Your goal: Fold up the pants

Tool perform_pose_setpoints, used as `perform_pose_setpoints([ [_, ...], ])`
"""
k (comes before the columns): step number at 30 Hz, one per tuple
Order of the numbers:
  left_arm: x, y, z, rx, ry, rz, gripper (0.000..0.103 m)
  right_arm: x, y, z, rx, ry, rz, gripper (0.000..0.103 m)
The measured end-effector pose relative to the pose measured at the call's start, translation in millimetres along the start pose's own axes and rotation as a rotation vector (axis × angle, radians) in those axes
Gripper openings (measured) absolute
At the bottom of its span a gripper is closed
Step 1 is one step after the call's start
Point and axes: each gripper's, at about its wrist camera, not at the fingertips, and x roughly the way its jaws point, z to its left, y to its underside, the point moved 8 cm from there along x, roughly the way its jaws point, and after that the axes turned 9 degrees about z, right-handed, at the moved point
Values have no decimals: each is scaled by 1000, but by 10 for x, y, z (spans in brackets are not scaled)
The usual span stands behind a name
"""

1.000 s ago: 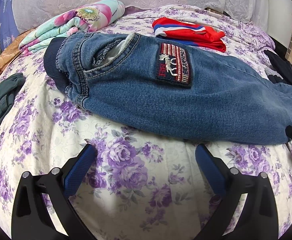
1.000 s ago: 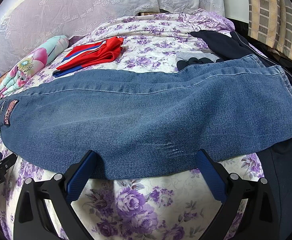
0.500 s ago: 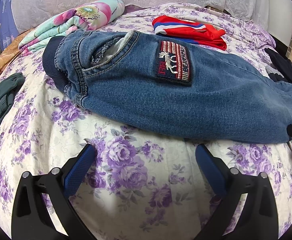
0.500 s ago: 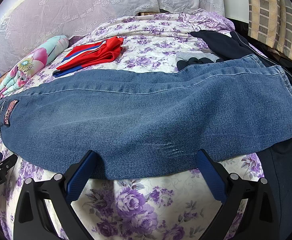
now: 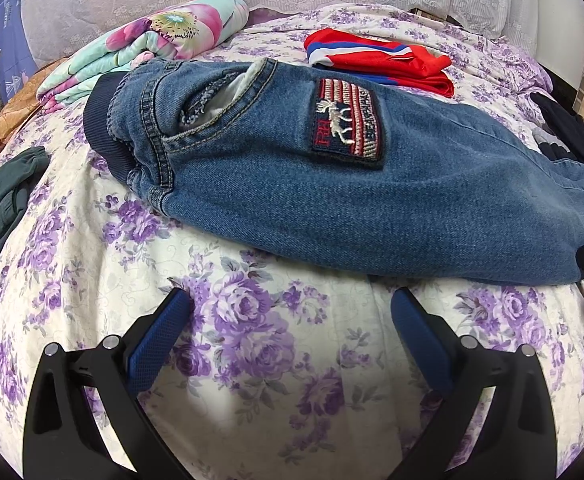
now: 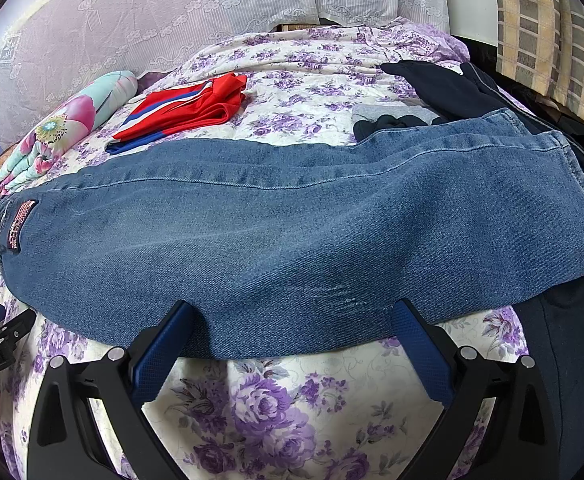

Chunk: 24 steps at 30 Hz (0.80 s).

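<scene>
Jeans (image 6: 292,236) flat on bed (image 5: 252,360), legs stacked, cross-fold not yet made.
Both spread empty: left hand-held gripper (image 5: 290,304) short of waist, right hand-held gripper (image 6: 292,316) at near edge, probably touching; pinch both layers, carry hem to waistband.

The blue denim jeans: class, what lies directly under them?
Under the blue denim jeans lies the purple-flowered bedsheet; their hem overlaps dark navy clothing. Anything else beneath is covered.

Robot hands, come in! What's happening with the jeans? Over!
Left gripper open, short of the jeans. Right gripper open at their near edge. Jeans flat on the bed, folded lengthwise. Nothing in the way.
</scene>
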Motion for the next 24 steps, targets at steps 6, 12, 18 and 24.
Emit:
perform_pose_setpoints([
  [6, -1, -2, -1, 0, 0, 1, 99, -2, 0, -10, 1, -1, 0, 100],
  [12, -2, -1, -1, 0, 0, 1, 99, -2, 0, -5, 1, -1, 0, 100],
  [18, 12, 4, 1, 2, 3, 9, 99, -5, 0, -13, 2, -2, 0, 100],
  [24, 48, 12, 23, 10, 27, 30, 99, -1, -12, -8, 11, -20, -6, 100],
])
